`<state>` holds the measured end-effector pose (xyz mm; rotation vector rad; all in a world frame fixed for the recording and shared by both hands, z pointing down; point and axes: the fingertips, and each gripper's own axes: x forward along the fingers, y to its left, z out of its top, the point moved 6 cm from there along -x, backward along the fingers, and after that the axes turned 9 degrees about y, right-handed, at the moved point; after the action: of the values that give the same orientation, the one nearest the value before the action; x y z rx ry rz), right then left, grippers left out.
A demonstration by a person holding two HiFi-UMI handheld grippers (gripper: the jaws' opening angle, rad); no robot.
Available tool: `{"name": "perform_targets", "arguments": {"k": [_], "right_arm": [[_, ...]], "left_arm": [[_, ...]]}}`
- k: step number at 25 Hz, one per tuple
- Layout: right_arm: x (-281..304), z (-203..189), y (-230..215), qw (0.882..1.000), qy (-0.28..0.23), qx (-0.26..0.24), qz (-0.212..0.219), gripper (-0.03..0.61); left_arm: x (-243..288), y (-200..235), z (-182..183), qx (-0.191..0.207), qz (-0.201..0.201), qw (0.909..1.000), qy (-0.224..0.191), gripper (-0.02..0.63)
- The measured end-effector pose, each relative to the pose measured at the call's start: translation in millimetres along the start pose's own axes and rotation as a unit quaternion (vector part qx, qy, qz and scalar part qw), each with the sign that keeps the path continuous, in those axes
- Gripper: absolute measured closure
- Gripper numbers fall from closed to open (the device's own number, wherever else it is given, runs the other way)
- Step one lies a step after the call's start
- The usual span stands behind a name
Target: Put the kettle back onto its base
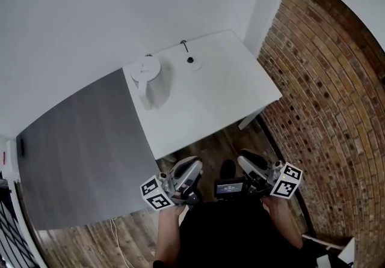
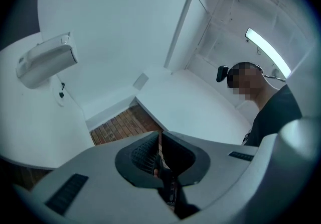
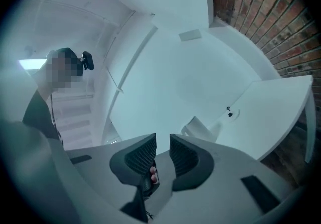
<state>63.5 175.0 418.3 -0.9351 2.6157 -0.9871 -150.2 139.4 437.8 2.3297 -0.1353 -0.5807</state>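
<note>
Here the white kettle (image 1: 147, 80) stands at the far left corner of the white worktop (image 1: 222, 98). It is apart from what looks like its small round base (image 1: 190, 60) by the far edge. A brick wall (image 1: 325, 80) flanks the right edge, and a wooden floor (image 1: 210, 146) lies beyond the near edge. The left gripper (image 1: 191, 167) is clenched on nothing. The right gripper (image 1: 248, 161) is slightly released and empty.

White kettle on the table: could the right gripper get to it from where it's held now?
Probably yes. The white jug-shaped kettle stands on the white table, and nothing lies between it and the right gripper, held off the near edge. Its fingers stand slightly apart and empty.
</note>
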Motion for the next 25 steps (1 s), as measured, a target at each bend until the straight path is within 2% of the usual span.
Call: {"name": "perform_targets", "arguments": {"k": [6,14,18,22,25], "right_arm": [[13,47,-49,0.999,0.001,-0.001,0.052,0.500],[-13,107,-117,0.996,-0.015,-0.003,0.092,0.500],[-23,120,-137,0.993,-0.006,0.003,0.120,0.500],[-27,129,-158,0.989,-0.005,0.017,0.145,0.500],[-27,131,-164,0.987,0.002,0.023,0.158,0.499]], "left_arm": [[45,27,15,0.019,0.039,0.9991,-0.002,0.597],[126,55,17,0.045,0.090,0.9949,0.008,0.582],[151,59,7,0.053,0.122,0.9910,0.013,0.555],[166,59,-3,0.054,0.153,0.9863,0.028,0.555],[166,56,-5,0.056,0.175,0.9828,0.020,0.555]]}}
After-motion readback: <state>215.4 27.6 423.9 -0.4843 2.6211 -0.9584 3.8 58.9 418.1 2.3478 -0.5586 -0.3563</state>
